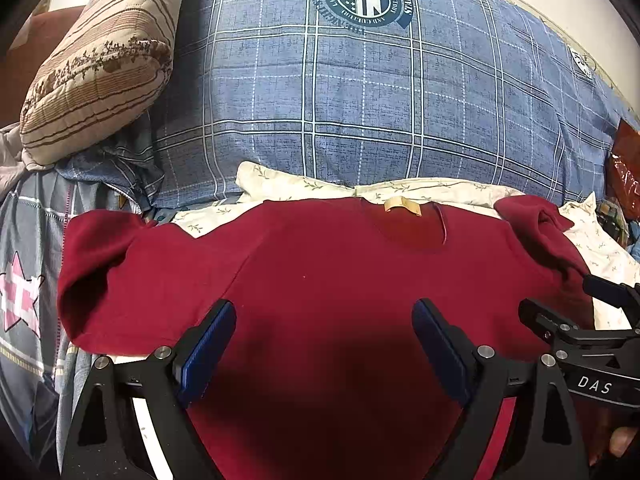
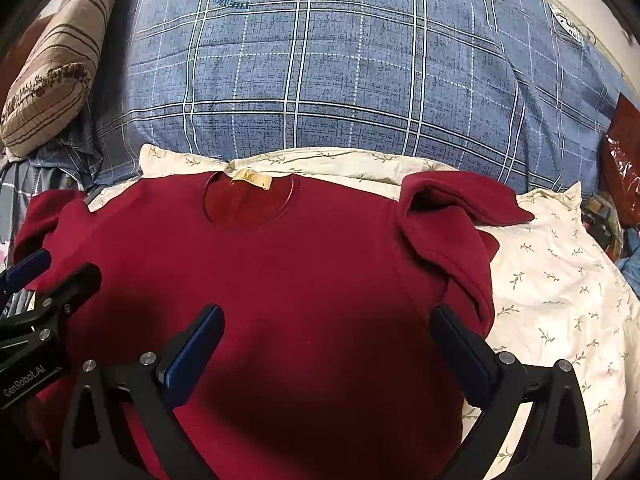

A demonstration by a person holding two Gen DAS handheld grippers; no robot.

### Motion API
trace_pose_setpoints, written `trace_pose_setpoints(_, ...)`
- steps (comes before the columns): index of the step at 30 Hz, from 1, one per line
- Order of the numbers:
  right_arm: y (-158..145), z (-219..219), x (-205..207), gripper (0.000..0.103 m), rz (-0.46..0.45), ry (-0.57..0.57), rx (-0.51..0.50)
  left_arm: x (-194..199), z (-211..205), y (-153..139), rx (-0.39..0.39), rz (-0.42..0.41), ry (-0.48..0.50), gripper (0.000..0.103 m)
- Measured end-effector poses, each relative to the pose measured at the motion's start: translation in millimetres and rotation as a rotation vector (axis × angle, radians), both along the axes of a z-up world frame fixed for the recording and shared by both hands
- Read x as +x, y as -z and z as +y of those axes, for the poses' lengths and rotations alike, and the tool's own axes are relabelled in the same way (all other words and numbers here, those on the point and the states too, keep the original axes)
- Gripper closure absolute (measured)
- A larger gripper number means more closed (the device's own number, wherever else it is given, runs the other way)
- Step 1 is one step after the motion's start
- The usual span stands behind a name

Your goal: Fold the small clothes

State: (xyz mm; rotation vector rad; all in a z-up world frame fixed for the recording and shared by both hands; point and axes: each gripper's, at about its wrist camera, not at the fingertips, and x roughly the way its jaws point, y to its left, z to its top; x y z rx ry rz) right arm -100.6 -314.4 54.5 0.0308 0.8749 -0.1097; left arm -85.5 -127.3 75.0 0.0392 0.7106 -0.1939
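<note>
Red shirt (image 2: 304, 280) lay flat, collar away; left gripper (image 1: 324, 344) and right gripper (image 2: 328, 352) both spread, empty (right sleeve (image 2: 452, 216) bunched); better smoothed first.

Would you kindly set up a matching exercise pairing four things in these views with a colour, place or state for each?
Things:
1. red shirt
2. neck label
3. plaid quilt
4. striped pillow

Descriptions:
A. blue with white grid lines and a round emblem
B. tan, sewn inside the collar
C. spread flat on the floral sheet, one sleeve crumpled
D. brown and beige, at the far left

Pairs: 1-C, 2-B, 3-A, 4-D

Both the left hand-held gripper and the right hand-held gripper hover open above the shirt.
</note>
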Motion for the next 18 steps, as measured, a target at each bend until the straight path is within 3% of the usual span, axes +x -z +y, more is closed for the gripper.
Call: trace_pose_setpoints(18,2.4,0.0,0.6,0.000,0.006,-0.001,-0.001,-1.9,17.4,-5.7,-0.054,0.001,-0.013,0.013)
